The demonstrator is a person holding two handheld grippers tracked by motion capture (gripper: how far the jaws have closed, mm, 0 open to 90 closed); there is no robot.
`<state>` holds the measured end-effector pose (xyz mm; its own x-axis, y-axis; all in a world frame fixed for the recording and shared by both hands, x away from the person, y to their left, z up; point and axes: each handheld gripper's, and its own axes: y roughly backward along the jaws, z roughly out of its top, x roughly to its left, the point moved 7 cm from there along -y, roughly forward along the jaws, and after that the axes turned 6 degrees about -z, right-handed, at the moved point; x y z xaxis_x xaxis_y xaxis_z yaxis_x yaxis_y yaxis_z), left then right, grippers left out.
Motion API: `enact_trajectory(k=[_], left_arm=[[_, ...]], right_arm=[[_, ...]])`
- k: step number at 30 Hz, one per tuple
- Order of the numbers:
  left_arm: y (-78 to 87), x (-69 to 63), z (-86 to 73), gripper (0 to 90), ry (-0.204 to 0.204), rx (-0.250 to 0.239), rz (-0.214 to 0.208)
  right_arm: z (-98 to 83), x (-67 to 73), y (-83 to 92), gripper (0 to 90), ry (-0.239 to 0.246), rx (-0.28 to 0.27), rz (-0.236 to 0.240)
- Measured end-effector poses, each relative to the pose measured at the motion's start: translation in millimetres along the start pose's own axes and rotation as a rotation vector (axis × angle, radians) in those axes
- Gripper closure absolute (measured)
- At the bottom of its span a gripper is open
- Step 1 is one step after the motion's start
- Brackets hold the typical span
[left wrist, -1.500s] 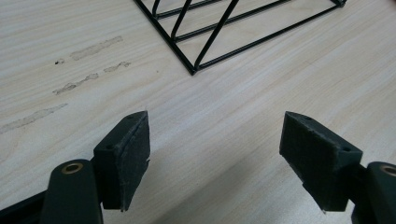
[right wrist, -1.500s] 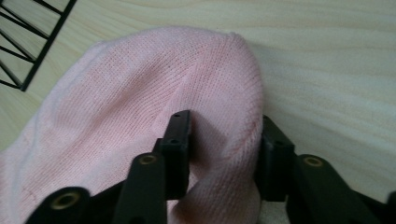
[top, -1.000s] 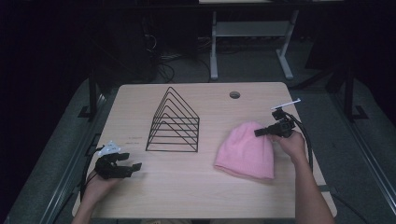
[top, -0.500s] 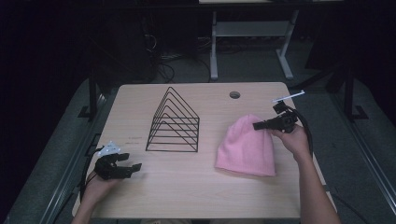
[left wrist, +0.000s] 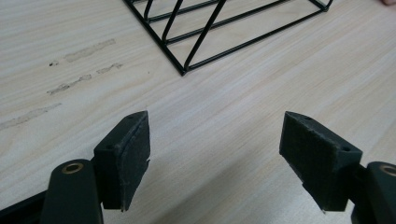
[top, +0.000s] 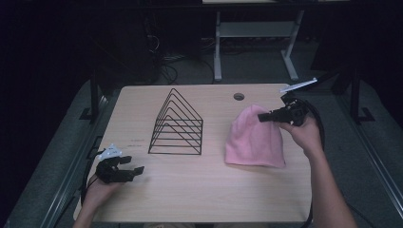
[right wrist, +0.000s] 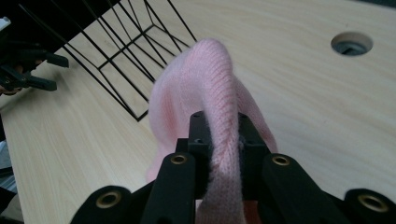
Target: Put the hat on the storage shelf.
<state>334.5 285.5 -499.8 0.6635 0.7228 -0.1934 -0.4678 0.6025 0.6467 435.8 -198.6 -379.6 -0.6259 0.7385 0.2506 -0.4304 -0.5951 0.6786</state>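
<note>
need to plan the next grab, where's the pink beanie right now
In the high view the pink beanie lies on the table's right half, right of the wire rack, its far edge pinched in the right gripper near the cable hole.

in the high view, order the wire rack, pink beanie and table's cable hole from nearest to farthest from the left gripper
1. Black wire rack: just beyond the left gripper, mid-table.
2. Pink beanie: on the right, pinched by the right gripper.
3. Cable hole: far edge, right of centre.
</note>
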Motion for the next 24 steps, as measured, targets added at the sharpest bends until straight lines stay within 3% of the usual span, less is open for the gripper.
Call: enact_trajectory(k=[11,22,24], left_arm=[[15.0,-3.9,18.8,25.3,-0.036,-0.002,-0.042],[26.8,-16.0,42.1,25.4,-0.082,0.032,-0.126],[29.4,-19.4,49.9,25.4,-0.111,0.044,-0.146]], right_arm=[[33.0,0.9,23.8,80.0,0.058,-0.059,-0.018],[58.5,7.6,43.3,79.9,0.093,-0.088,-0.022],[61.7,10.0,46.4,79.9,0.099,-0.090,-0.023]])
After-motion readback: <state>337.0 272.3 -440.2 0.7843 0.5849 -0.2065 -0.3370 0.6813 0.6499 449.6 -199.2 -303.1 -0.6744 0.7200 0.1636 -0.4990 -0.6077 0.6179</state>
